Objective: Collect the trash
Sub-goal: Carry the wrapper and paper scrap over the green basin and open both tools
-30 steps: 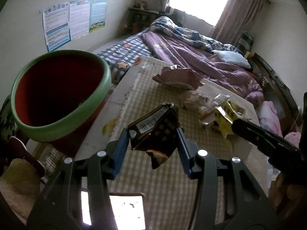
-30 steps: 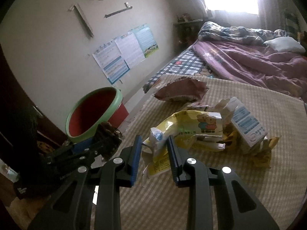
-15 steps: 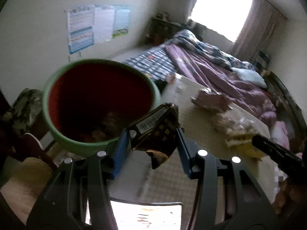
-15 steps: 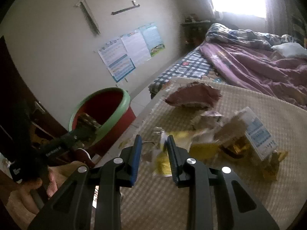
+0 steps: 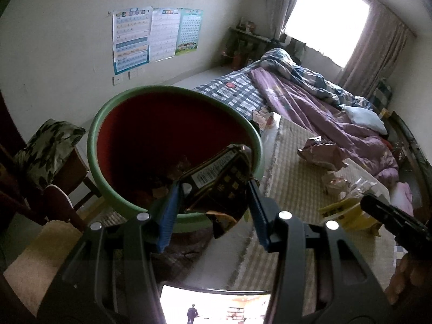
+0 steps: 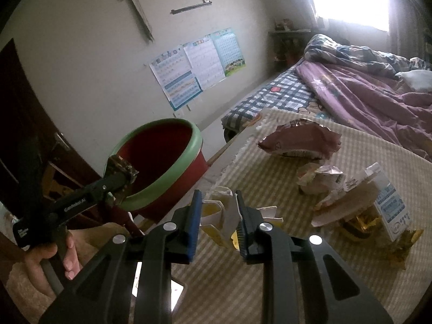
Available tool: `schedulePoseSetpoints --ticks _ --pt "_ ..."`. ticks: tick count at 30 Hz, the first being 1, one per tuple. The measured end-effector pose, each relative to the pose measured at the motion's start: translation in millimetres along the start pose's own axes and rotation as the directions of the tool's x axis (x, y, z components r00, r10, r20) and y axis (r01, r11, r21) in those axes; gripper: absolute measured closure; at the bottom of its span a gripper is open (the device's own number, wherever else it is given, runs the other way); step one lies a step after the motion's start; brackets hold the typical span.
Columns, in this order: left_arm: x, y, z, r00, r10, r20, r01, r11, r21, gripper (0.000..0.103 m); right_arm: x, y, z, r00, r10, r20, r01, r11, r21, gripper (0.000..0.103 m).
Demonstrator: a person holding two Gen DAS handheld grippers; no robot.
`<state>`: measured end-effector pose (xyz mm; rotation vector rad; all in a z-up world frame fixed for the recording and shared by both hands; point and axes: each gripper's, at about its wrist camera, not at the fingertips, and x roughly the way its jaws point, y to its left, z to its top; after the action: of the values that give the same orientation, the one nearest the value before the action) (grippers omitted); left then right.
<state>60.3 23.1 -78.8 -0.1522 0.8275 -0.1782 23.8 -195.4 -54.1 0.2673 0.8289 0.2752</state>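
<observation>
A bedroom table under a checked woven mat point(image 6: 297, 243) carries the remaining litter, while a red bin with a green rim point(image 5: 172, 145) stands at the table's edge. The left gripper point(image 5: 213, 202) holds a dark foil snack wrapper point(image 5: 218, 186) over the bin's near rim, its blue pads clamped on the wrapper's two sides, barcode panel up and a torn corner hanging below. The right gripper point(image 6: 218, 213) is pinched shut on a crumpled yellow-and-white packet point(image 6: 218, 216) at the table's near edge, its jaws having just closed the last of the way onto the packet between them. Still lying on the mat are a large pinkish-brown foil bag point(image 6: 299, 140), a crumpled white paper wad point(image 6: 318, 178) and a small blue-and-white carton point(image 6: 391, 205) leaning on gold foil scraps. All of it looks featherweight and limp. The foil is likely slick and springy, so a grip across a folded or bunched part, as both hands have now, should hold better than a pinch on a loose flap. The carton seems stiffer and would probably take a squeeze across its narrow faces, while the big bag would best be caught at its crumpled torn mouth
</observation>
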Motion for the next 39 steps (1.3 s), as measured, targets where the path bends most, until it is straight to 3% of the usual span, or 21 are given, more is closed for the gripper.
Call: schedulePoseSetpoints --ticks 17,27,39 --pt "3.4 17.4 25.9 0.999 0.008 0.035 -0.008 1.0 0.018 0.056 11.5 29.2 30.5 0.997 0.037 0.063 -0.035 0.998 -0.044 0.08" --pt "9.5 33.2 38.2 0.999 0.009 0.04 -0.009 1.0 0.006 0.056 26.5 61.7 60.0 0.991 0.099 0.09 -0.091 0.992 -0.087 0.08" --pt "23.2 55.7 56.3 0.997 0.065 0.039 -0.065 0.998 -0.002 0.056 64.2 101.9 85.6 0.984 0.167 0.061 -0.157 0.976 -0.152 0.08"
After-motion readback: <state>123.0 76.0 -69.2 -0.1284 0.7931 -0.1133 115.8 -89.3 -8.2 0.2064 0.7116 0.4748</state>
